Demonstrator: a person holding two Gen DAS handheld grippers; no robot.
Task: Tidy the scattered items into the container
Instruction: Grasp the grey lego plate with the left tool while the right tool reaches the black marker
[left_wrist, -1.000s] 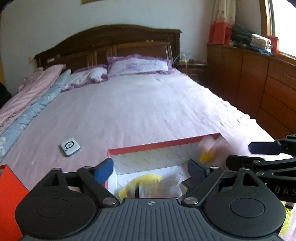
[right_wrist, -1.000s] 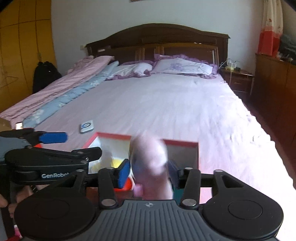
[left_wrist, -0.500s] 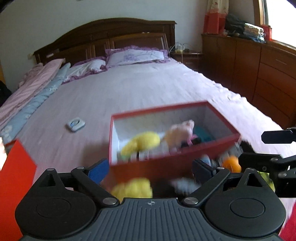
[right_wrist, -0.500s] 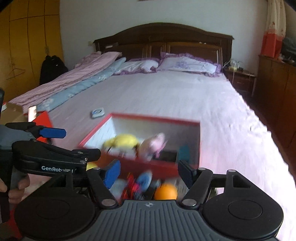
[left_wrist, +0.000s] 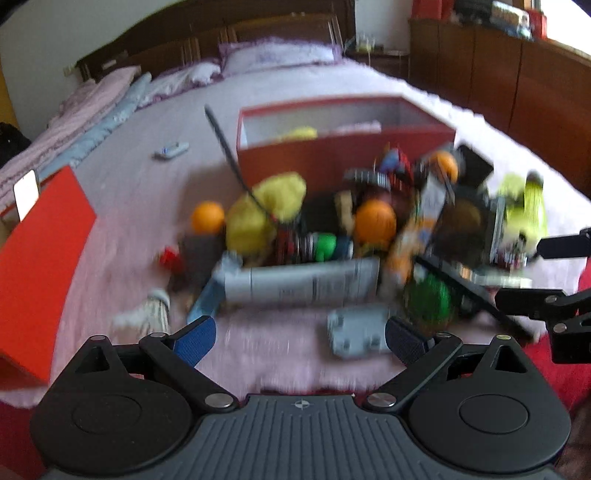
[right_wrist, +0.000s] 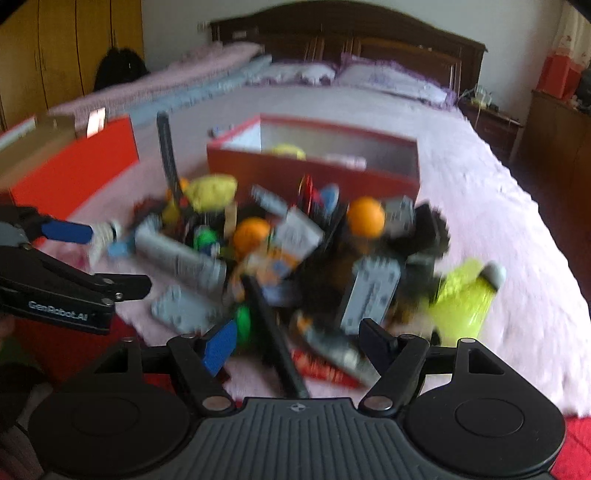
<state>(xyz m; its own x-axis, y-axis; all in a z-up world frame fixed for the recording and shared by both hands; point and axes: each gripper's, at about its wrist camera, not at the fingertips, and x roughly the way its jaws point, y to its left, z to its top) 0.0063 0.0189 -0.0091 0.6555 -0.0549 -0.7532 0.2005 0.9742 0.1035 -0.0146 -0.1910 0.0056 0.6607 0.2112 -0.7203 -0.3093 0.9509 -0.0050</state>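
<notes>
Since the earlier frames both grippers have drawn back from the red box (left_wrist: 343, 147).

Left wrist view: left gripper (left_wrist: 299, 338) spread wide, holding nothing. Box stands mid-bed; scattered items (left_wrist: 332, 236) heaped toward the bed's (left_wrist: 295, 88) near edge.

Right wrist view: right gripper (right_wrist: 295, 341) wide apart, empty; heap blurred.

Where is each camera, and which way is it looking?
Left wrist: on the left gripper, facing the toy pile and red box; the right gripper shows at right.
Right wrist: on the right gripper, same way; the left gripper shows at left.
Both share pile, box and bed.
</notes>
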